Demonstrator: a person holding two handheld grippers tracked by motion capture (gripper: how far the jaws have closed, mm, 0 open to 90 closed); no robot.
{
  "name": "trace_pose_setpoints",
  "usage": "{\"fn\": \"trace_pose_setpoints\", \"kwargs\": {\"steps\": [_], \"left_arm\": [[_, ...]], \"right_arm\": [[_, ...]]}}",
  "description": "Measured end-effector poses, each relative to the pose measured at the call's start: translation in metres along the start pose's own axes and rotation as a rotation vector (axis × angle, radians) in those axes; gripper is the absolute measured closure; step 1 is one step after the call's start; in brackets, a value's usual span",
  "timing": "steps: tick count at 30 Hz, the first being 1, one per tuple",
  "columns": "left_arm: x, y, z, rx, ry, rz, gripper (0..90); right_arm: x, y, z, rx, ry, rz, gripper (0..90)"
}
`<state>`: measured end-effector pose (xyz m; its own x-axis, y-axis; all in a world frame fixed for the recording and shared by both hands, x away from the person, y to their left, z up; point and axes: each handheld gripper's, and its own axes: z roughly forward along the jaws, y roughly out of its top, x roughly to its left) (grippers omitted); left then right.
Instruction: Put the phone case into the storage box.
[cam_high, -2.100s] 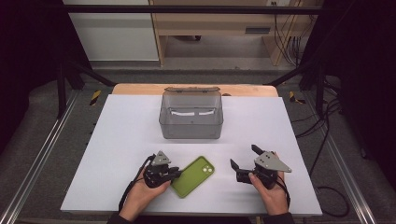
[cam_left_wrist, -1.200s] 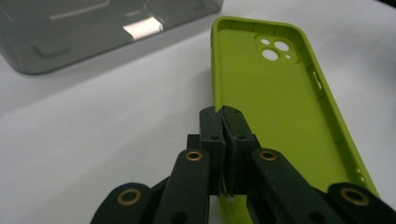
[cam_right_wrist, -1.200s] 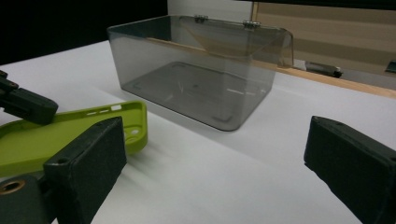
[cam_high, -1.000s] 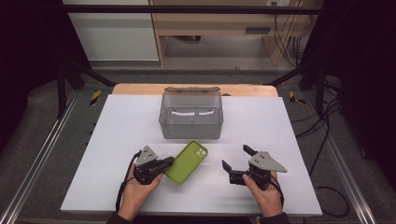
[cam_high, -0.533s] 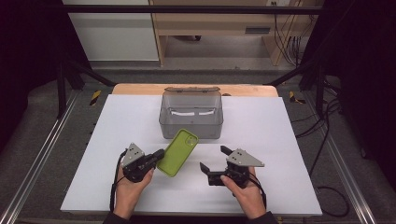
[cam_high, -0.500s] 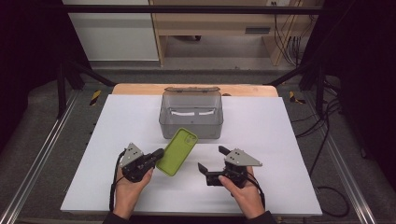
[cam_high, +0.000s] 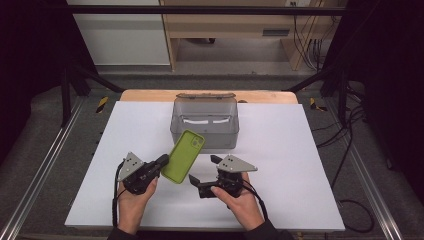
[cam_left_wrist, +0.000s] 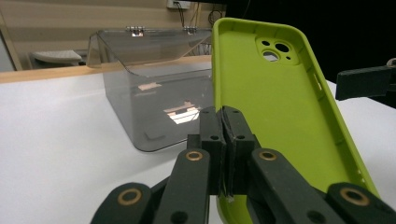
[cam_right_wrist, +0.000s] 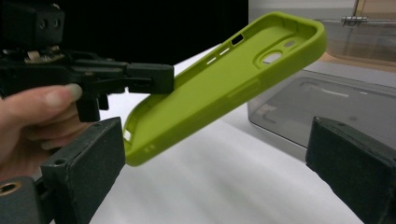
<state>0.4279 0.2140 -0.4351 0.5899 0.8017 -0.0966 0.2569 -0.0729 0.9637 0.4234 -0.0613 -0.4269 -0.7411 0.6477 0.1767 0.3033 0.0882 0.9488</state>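
Desk: white desk (cam_high: 300, 165), grey lidded box (cam_high: 205, 122) at the back.
Case: green phone case (cam_high: 183, 156) lifted, long axis slanting up toward box.
Left gripper (cam_high: 162, 161): I'm clamped on case's lower edge.
Right gripper (cam_high: 202, 170): jaws wide, nearest free, case just to its left.

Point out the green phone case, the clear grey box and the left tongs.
green phone case (cam_high: 184, 156), high view, middle of its inner face
clear grey box (cam_high: 204, 129), high view, front wall
left tongs (cam_left_wrist: 223, 140), left gripper view, between the tips shut on the case's edge

Grey floor (cam_high: 45, 130) — wooden cabinet (cam_high: 235, 22) behind.
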Motion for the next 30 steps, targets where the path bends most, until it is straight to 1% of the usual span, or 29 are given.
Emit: {"fn": "trace_pose_setpoints", "kwargs": {"steps": [2,6,7,10,14,15,19,21,22,24,26,27,28,29,30], "left_arm": [[0.0,0.0,0.0,-0.005,0.002,0.004,88.5],[-0.003,0.0,0.0,-0.007,0.005,0.018,88.5],[-0.004,0.0,0.0,-0.013,0.006,0.017,88.5],[-0.007,0.001,0.001,-0.022,0.01,0.025,88.5],[-0.011,0.002,0.004,-0.034,0.018,0.03,88.5],[-0.012,0.003,0.005,-0.038,0.02,0.029,88.5],[-0.016,0.006,0.005,-0.055,0.03,0.041,88.5],[-0.017,0.01,0.011,-0.067,0.037,0.03,88.5],[-0.017,0.01,0.011,-0.067,0.037,0.03,88.5],[-0.018,0.015,0.014,-0.076,0.038,0.026,88.5],[-0.018,0.021,0.016,-0.089,0.038,0.031,88.5],[-0.017,0.024,0.017,-0.095,0.038,0.025,88.5],[-0.016,0.028,0.019,-0.108,0.038,0.009,88.5],[-0.016,0.031,0.021,-0.116,0.024,-0.009,88.5],[-0.016,0.033,0.024,-0.119,0.021,-0.01,88.5]], "right_arm": [[0.001,-0.001,0.001,-0.004,0.011,0.011,5.4],[0.002,-0.001,0.003,-0.015,0.015,0.024,6.3],[0.003,0.0,0.004,-0.023,0.021,0.034,6.3],[0.004,0.001,0.005,-0.031,0.026,0.039,6.4],[0.004,0.002,0.007,-0.053,0.034,0.062,6.0],[0.004,0.003,0.008,-0.062,0.03,0.075,6.0],[0.003,0.004,0.008,-0.074,0.027,0.078,6.7],[0.002,0.005,0.01,-0.081,0.023,0.082,7.8],[0.002,0.005,0.01,-0.081,0.023,0.082,7.8],[-0.001,0.006,0.011,-0.088,0.013,0.098,9.1],[-0.006,0.008,0.011,-0.095,-0.003,0.095,9.6],[-0.009,0.009,0.01,-0.1,-0.012,0.107,10.1],[-0.012,0.01,0.01,-0.104,-0.014,0.114,10.3],[-0.015,0.011,0.009,-0.102,-0.02,0.12,10.5],[-0.018,0.012,0.009,-0.104,-0.029,0.126,10.6]]}}
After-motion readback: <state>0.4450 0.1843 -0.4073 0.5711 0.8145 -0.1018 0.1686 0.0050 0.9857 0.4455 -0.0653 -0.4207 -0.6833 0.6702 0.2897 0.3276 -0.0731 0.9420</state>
